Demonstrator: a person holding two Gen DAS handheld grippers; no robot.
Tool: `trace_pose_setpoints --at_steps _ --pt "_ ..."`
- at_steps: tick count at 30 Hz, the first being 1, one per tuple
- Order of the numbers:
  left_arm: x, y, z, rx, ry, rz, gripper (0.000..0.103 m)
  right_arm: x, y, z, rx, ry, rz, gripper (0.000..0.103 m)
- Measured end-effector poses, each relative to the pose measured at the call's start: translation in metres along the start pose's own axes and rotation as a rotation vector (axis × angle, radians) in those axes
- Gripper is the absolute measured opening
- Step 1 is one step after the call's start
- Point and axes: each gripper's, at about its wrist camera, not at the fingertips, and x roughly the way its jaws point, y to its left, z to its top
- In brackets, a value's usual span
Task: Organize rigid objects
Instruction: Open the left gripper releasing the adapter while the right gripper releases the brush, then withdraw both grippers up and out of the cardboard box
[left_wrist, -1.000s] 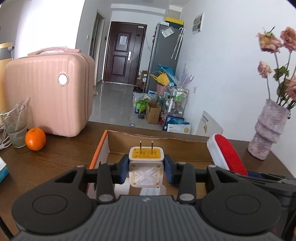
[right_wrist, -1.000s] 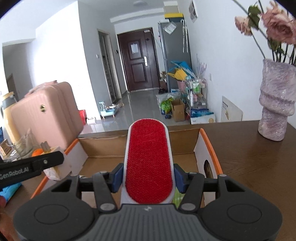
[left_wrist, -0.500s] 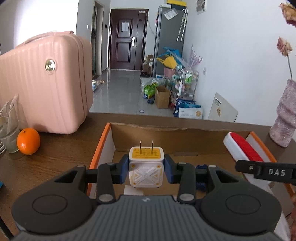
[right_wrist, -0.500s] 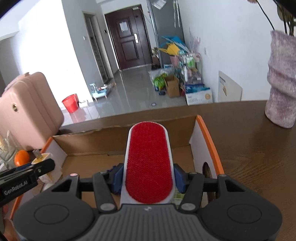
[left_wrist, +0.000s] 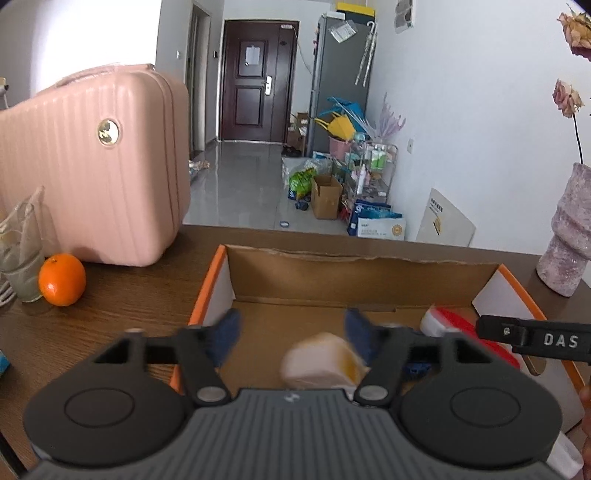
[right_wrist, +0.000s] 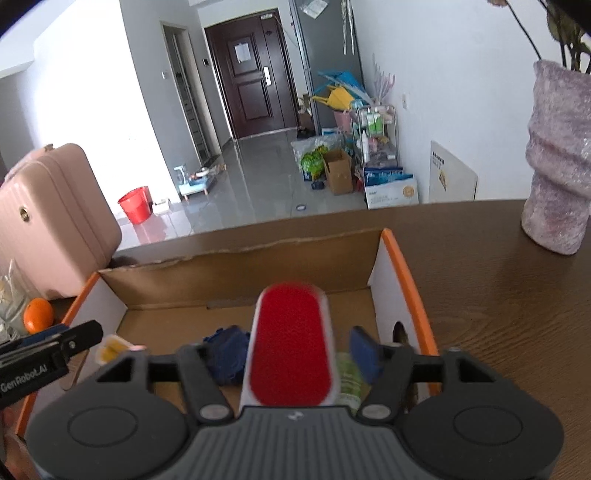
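Note:
An open cardboard box (left_wrist: 354, 273) with orange edges sits on the dark wooden table; it also shows in the right wrist view (right_wrist: 236, 273). My left gripper (left_wrist: 291, 332) is open over the box. A white and yellow plug adapter (left_wrist: 325, 360), blurred, is loose between its fingers; it also shows in the right wrist view (right_wrist: 110, 349). My right gripper (right_wrist: 295, 349) is open over the box. A red lint brush (right_wrist: 291, 350) lies free between its fingers; it also shows in the left wrist view (left_wrist: 465, 328).
A pink suitcase (left_wrist: 92, 166), an orange (left_wrist: 62, 279) and a glass (left_wrist: 20, 254) stand left of the box. A purple vase (right_wrist: 557, 162) stands on the right. A blue item (right_wrist: 225, 350) and a green item (right_wrist: 347, 380) lie in the box.
Both grippers have opened. The plug adapter has dropped out of the left gripper's grip and tilted. The lint brush is released and sits lower in the box.

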Motion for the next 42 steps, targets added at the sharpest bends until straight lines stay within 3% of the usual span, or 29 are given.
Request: trace_pose_setpoints --at_steps 2,4,6,8,14,21,29,42 --pt "-0.005 0.0 0.001 0.0 -0.016 0.003 0.084 -0.002 0.001 0.0 -0.013 -0.007 -0.009 0.081" --pt "-0.009 0.001 0.003 -0.011 -0.02 0.001 0.099 -0.004 0.001 0.0 -0.018 -0.006 -0.002 0.086" --pt "-0.013 0.003 0.003 -0.025 -0.036 0.008 0.103 -0.005 0.002 0.0 -0.022 -0.014 -0.008 0.092" --pt "-0.015 0.002 0.005 -0.02 -0.041 0.009 0.103 -0.007 0.003 0.0 -0.022 -0.023 -0.011 0.097" --pt "-0.018 0.004 0.007 -0.037 -0.036 0.018 0.103 -0.016 0.003 0.0 -0.024 -0.053 -0.012 0.098" --pt "-0.049 0.004 -0.001 -0.035 -0.112 0.033 0.103 -0.053 0.002 -0.017 -0.044 -0.167 0.023 0.099" --pt "-0.095 0.004 -0.028 -0.021 -0.157 0.005 0.103 -0.115 0.011 -0.059 -0.102 -0.319 0.047 0.103" --pt "-0.158 0.003 -0.085 0.018 -0.14 -0.028 0.103 -0.175 0.001 -0.127 -0.09 -0.363 0.072 0.103"
